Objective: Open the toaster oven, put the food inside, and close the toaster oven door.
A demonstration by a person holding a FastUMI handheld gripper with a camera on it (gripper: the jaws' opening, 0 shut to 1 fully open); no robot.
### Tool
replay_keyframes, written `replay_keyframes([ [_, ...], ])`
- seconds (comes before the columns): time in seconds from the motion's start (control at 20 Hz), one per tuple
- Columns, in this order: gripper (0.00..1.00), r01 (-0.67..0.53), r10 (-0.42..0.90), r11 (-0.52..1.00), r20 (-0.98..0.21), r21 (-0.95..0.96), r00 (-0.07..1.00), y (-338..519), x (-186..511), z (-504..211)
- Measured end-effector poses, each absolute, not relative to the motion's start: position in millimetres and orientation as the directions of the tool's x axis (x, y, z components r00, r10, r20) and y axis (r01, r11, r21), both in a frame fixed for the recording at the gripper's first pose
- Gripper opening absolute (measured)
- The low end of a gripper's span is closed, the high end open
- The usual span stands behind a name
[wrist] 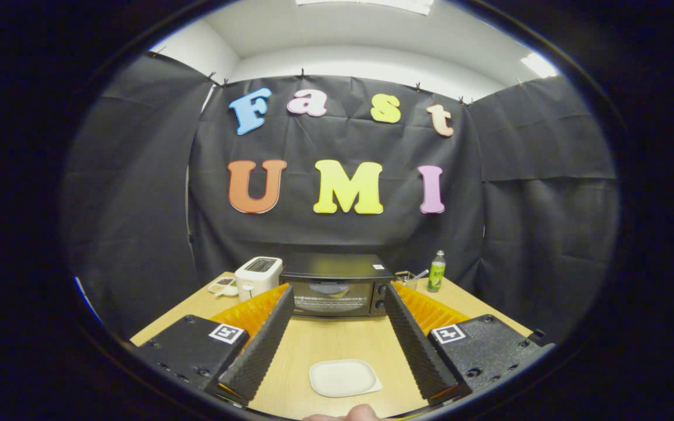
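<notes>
A fingertip (348, 414), cut off, shows nearest, just before a white plate (344, 377) with nothing on it, lying between the spread fingers of the gripper (337, 301), which hold nothing. Beyond the plate the black toaster oven (337, 285) stands shut on the wooden table (337, 339). Left of the oven sits a white toaster (259, 276); right of it, a green bottle (436, 272) and a small glass container (405, 278), contents unclear.

Wooden table (337, 342) – toaster oven (337, 285), white toaster (258, 276), plate (343, 378), green bottle (436, 272) on it
</notes>
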State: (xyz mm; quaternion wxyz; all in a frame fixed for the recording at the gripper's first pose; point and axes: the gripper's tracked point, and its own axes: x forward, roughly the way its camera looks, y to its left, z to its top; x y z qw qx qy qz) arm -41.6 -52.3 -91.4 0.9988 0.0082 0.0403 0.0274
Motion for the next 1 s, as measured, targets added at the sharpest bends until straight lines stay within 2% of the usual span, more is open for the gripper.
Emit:
replay_keyframes([
  [0.2,1.0,-0.079,0.079,0.997,0.03,-0.011,0.996,-34,-53,-68],
  [0.45,1.0,-0.081,0.083,0.996,0.077,-0.024,0.994,-24,-62,-56],
  [1.0,1.0,-0.072,0.073,0.987,-0.002,0.146,0.997,-40,-48,-75],
])
